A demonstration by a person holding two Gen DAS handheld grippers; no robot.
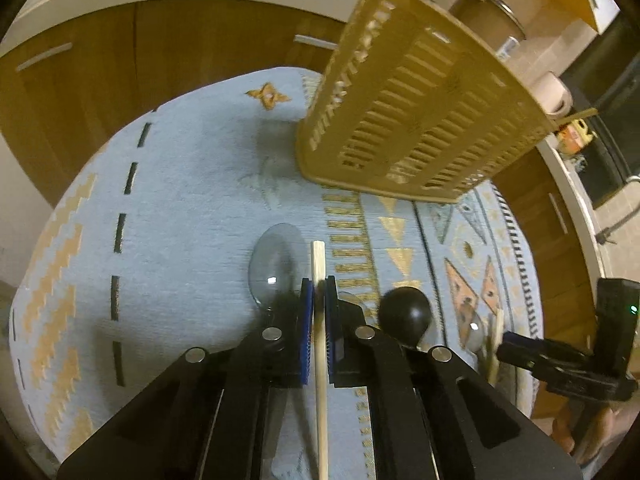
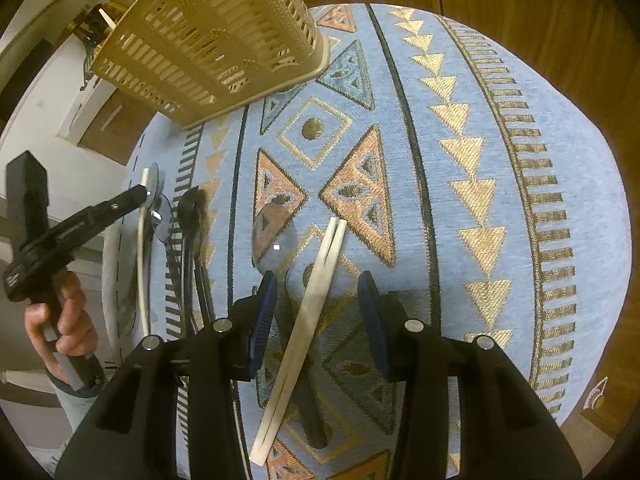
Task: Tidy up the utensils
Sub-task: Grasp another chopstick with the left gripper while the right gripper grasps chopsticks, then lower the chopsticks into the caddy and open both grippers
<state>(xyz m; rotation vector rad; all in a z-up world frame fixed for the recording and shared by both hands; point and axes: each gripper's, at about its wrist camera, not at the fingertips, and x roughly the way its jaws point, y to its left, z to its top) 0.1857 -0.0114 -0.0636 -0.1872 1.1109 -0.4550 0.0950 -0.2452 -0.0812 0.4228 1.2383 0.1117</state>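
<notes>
My left gripper (image 1: 319, 292) is shut on a pale wooden chopstick (image 1: 320, 344), held just above the blue patterned cloth (image 1: 180, 200). A clear plastic spoon (image 1: 274, 268) lies just left of it and a black spoon (image 1: 406, 312) just right. A tan slotted utensil basket (image 1: 420, 120) stands beyond. My right gripper (image 2: 316, 308) is open over a pair of chopsticks (image 2: 308, 312) lying on the cloth, beside a clear spoon (image 2: 274, 240). The basket (image 2: 208, 40) is at far left there, and the left gripper (image 2: 140, 196) with its chopstick shows at left.
Wooden cabinets (image 1: 160, 48) ring the cloth-covered table. A canister (image 1: 488, 12) and a paper roll (image 1: 554, 92) stand behind the basket. The right gripper's body (image 1: 560, 356) shows at the right edge of the left wrist view.
</notes>
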